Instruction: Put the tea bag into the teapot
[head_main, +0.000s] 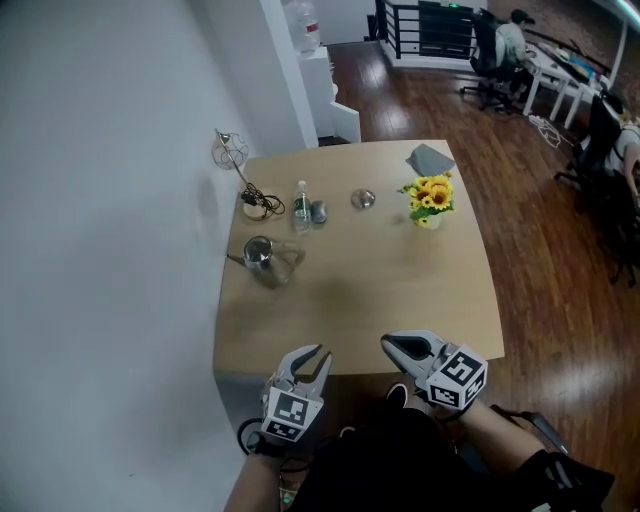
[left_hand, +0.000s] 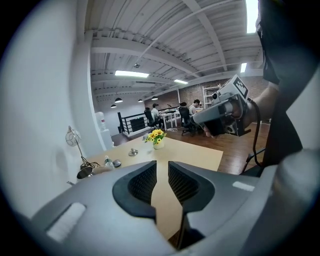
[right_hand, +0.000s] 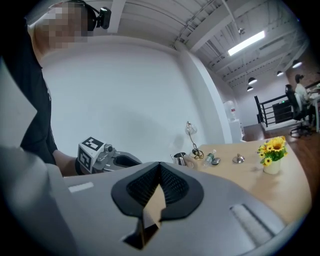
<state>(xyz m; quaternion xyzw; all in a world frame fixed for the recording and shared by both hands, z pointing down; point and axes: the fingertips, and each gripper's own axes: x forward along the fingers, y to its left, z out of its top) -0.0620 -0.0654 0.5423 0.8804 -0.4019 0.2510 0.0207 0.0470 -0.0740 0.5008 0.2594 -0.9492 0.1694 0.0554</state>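
Left gripper (head_main: 318, 353) is held at the near edge of the pale wooden surface (head_main: 400, 290), jaws slightly parted with nothing between them. The clear glass teapot with a metal rim (head_main: 262, 258) stands on the surface's left side, well apart from both grippers and unobstructed. Beyond it are a small clear plastic bottle (head_main: 301, 205), a round metal lid (head_main: 363, 199) and yellow sunflowers in a white pot (head_main: 430, 197). Right gripper (head_main: 386, 343) has its jaws closed and empty. The tea bag cannot be picked out at this range.
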